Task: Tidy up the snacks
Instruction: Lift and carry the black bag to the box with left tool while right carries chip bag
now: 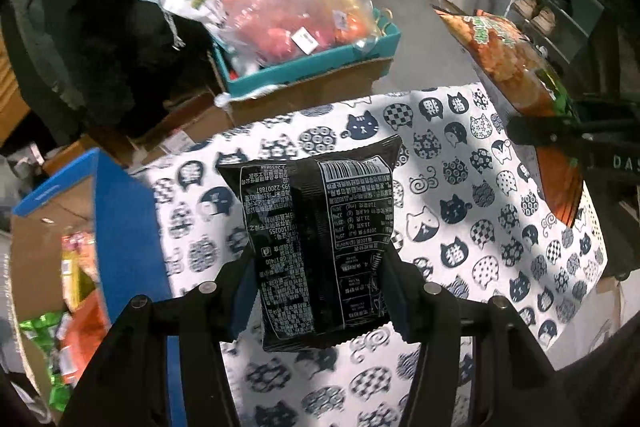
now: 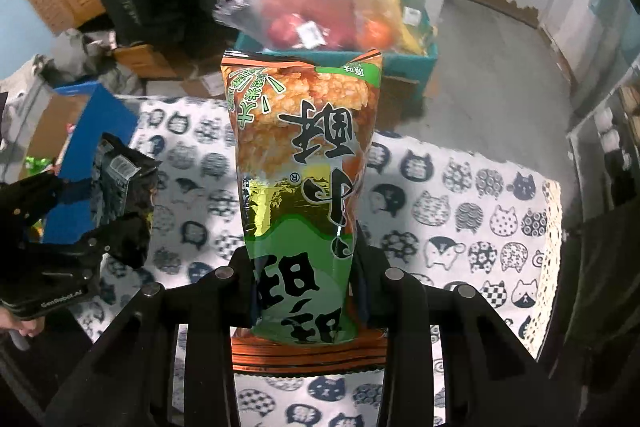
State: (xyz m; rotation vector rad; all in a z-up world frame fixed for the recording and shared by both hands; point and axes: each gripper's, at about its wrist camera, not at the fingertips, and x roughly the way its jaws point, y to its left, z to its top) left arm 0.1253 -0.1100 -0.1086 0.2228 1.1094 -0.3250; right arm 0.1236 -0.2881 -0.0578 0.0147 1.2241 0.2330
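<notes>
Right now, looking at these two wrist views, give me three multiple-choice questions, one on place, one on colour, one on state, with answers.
1. Where is the blue carton?
A. At the tablecloth's left edge
B. On the far shelves
C. Under the fruit bag

2. What colour is the packet in the left gripper?
A. Red
B. Black
C. White

3. What is the right gripper doing?
A. Hanging open, holding nothing
B. Resting shut on the cloth
C. Gripping a green and orange snack bag

Answers: 1 A, it borders the cat-print cloth; 2 B, black with white print; 3 C, its jaws pinch the bag.

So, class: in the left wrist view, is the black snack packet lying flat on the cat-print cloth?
No: the left claw holds the black snack packet above the cat-print cloth.
</notes>
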